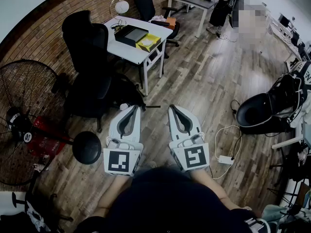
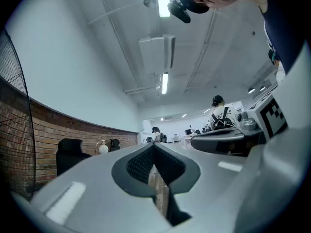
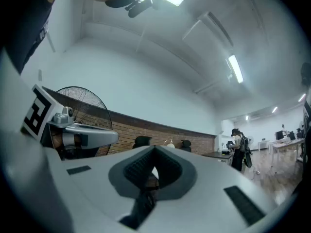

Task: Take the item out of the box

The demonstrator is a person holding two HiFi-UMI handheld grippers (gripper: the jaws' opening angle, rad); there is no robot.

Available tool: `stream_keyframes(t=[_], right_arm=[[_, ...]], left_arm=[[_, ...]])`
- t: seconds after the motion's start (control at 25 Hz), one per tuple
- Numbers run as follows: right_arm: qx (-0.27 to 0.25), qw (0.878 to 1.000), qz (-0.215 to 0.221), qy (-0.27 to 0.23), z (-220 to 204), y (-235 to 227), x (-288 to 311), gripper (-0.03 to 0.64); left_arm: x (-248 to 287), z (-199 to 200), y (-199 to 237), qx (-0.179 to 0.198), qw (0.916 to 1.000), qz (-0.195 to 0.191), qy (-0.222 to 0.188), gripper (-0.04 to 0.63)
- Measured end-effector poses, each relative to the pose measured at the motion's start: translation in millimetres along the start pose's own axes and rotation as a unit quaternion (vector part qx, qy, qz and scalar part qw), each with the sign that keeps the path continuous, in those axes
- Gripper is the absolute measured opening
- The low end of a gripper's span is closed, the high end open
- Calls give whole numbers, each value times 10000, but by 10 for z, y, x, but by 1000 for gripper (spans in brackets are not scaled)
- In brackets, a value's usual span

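- Head view: the left gripper (image 1: 134,108) and the right gripper (image 1: 173,108) are held side by side, close to the person's body, both pointing out over the wooden floor (image 1: 204,81).
- Left gripper view: the fingers (image 2: 92,178) are closed tip to tip, with nothing between them; only a thin slit shows below the tips.
- Right gripper view: the fingers (image 3: 218,178) are likewise closed together and empty.
- The dark box (image 1: 130,34) lies on a white desk (image 1: 127,51), well apart from both sets of fingertips and ahead of them, slightly to the left.
- A yellow box (image 1: 148,42) sits just beside the dark box, on its right, near the desk's front edge.
- What lies in either box cannot be made out from here.
- A round white lamp (image 1: 121,6) stands at the desk's far corner.
- A stretch of floor lies between the fingertips and the desk.
- A black chair (image 1: 87,38) stands at the desk's left side, with more dark seating just below it, close to the left gripper's line to the desk.
- A large fan (image 1: 26,115) stands at the far left, and a round black stool (image 1: 86,147) is just left of the left gripper.
- A white cable (image 1: 226,139) loops on the floor to the right of the right gripper.
- An overturned chair (image 1: 265,108) lies farther right.
- A person (image 1: 222,6) stands at a far desk.
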State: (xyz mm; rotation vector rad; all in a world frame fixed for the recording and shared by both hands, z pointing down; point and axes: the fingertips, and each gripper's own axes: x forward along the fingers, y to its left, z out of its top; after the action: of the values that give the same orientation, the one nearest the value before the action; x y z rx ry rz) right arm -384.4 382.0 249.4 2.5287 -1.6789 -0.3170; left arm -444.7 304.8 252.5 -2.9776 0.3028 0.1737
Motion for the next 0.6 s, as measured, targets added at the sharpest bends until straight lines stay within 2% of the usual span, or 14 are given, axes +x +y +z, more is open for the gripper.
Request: stream_keyframes(t=[0.12, 0.28, 0.44, 0.6], right_arm=[[-27, 10000, -28, -35, -2, 79, 105, 12], [5, 10000, -55, -28, -30, 129, 239, 12], [41, 9999, -144, 18, -95, 4, 355, 14], [164, 9996, -172, 173, -241, -190, 560, 14]], left_arm=[[10, 17, 98, 12, 9999, -39, -142, 9], [56, -46, 225, -32, 9999, -97, -130, 9], [226, -134, 242, -203, 9996, -209, 20, 9], [492, -250, 327, -164, 9996, -216, 38, 9]])
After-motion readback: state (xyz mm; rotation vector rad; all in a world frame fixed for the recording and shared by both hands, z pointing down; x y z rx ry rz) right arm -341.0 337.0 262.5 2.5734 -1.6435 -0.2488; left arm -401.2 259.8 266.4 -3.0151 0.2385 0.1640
